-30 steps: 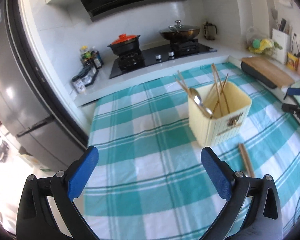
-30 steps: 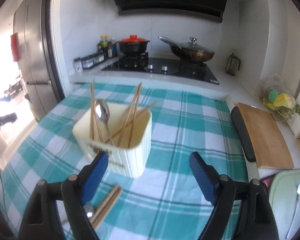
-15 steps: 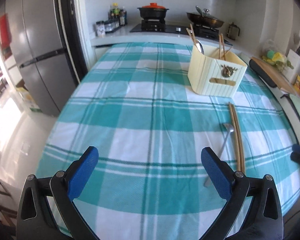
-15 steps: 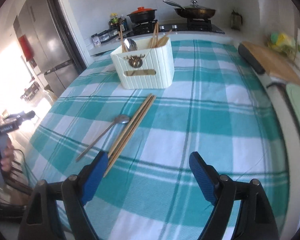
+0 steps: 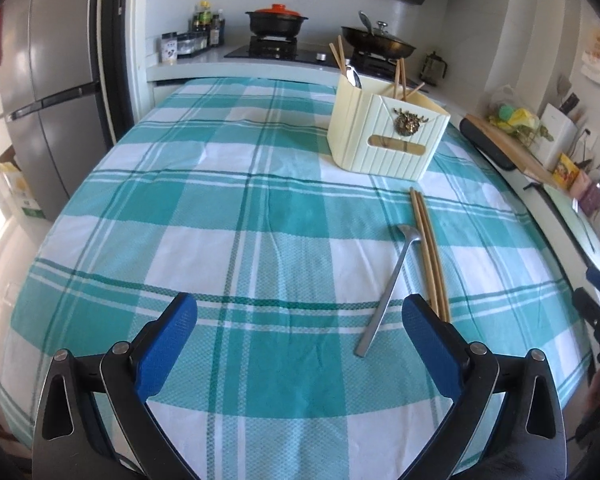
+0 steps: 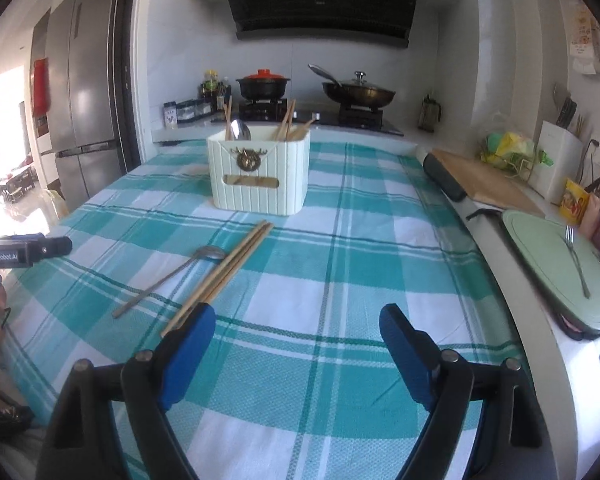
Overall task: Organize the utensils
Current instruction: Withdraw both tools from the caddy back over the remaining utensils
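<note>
Both grippers have drawn back and sunk since a second ago: the cream holder, then close under the cameras, now sits farther up the table, and the loose spoon and chopsticks have come into full view.

The holder (image 6: 259,176) is a ribbed, round-cornered plastic box with a brass stag-head badge and a slot handle on its front. It stands upright on a teal-and-white checked tablecloth (image 5: 220,216) of coarse weave. A shiny metal spoon and several wooden chopsticks stick up out of it.

In front of the holder a bundle of chopsticks (image 6: 224,270), long, slim and pale brown, lies flat on the cloth. Just beside them lies a slender steel spoon (image 6: 172,276), bowl towards the holder, handle angled away from the sticks.

The left gripper (image 5: 300,344) tilts down at the cloth, its blue padded fingers (image 5: 168,344) spread wide with only cloth between them; the spoon's handle end lies near its right finger. The right gripper (image 6: 296,346) points down more shallowly, its jaws wide and opening, holding nothing; the near ends of the chopsticks pass behind its left finger.
</note>
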Demonstrator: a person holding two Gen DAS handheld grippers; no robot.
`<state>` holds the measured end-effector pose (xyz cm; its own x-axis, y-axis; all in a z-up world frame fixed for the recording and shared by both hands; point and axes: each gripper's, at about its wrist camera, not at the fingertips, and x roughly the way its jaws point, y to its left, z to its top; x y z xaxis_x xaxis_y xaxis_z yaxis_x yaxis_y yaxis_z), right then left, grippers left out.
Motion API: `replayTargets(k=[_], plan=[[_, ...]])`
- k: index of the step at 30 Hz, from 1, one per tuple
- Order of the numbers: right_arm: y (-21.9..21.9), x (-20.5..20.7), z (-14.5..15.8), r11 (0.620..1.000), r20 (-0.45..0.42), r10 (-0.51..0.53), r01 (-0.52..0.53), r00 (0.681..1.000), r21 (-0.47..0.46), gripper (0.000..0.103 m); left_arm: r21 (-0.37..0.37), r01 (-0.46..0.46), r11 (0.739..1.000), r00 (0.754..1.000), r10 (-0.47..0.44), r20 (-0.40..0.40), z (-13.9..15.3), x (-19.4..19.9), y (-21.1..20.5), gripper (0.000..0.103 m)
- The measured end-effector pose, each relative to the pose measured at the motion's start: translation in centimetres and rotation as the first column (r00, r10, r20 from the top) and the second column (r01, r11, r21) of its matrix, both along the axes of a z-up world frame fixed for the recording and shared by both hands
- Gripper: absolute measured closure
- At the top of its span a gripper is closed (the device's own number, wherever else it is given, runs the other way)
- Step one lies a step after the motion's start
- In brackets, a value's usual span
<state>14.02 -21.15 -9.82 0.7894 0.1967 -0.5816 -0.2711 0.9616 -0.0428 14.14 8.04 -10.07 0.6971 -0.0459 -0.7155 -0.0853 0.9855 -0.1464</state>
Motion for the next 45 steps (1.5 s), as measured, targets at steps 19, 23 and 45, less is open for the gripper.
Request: replayTargets(k=[19,23,45], plan=[[0.7,0.1,-3.3,1.000,-0.129,-0.015,0.017,0.992,0.012,0.012,0.030,0.076,0.997,0.997,-0.077,0.024,-0.3,-0.2,-0.6,0.001],[0.2,0.4,-3.5,0.999,-0.146,-0.044,0.047,0.988,0.017,0.012,0.014,0.067,0.998,0.998,-0.067,0.016,-0.6,0.2,-0.6,0.001],[0.8,1.7,-5.2,0.997,-0.215,-0.083,0.081,0.973,-0.021,0.012,0.091,0.036,0.995,0.999,-0.033,-0.035,-2.0,2.2,-1.5,0.001]])
